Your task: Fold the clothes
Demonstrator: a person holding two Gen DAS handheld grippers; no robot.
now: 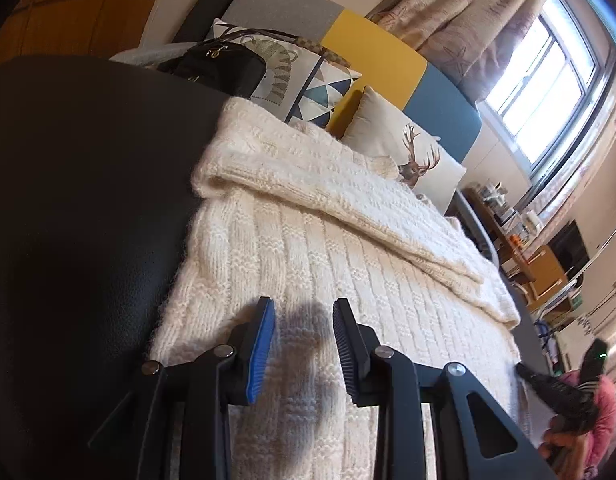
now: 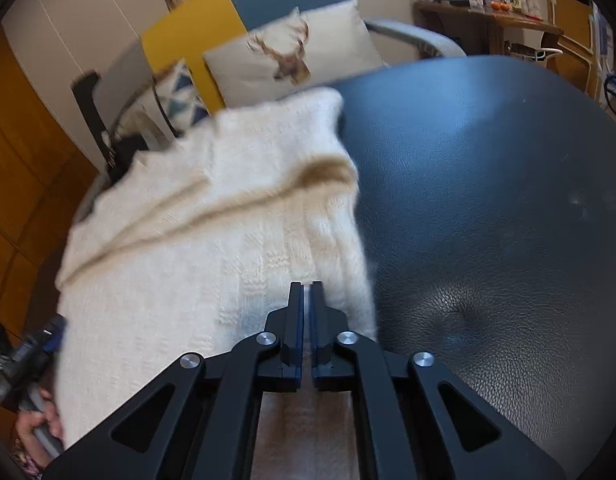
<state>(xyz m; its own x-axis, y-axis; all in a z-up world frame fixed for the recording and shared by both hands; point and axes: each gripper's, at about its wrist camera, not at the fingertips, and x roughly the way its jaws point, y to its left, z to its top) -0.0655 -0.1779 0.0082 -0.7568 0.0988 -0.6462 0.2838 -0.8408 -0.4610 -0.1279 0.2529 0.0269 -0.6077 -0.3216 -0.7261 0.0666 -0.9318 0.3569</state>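
two claws over one cream knit sweater (image 1: 308,248), spread flat on the black leather surface (image 1: 88,200) with a sleeve folded across. left claw (image 1: 304,344) half open, empty; right claw (image 2: 307,312) nearly closed at the sweater's edge, grip unclear, likely for the next fold.

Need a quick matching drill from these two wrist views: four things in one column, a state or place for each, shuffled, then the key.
Things:
1. left gripper
2. right gripper
3. cream knitted sweater
4. white cushion with a deer print

States or places:
A. jaws nearly shut, only a thin gap between the pads
B. spread on the black leather surface, one part folded over
C. propped against the yellow and blue headboard
D. jaws apart above the knit, nothing between them

Pairs: 1-D, 2-A, 3-B, 4-C
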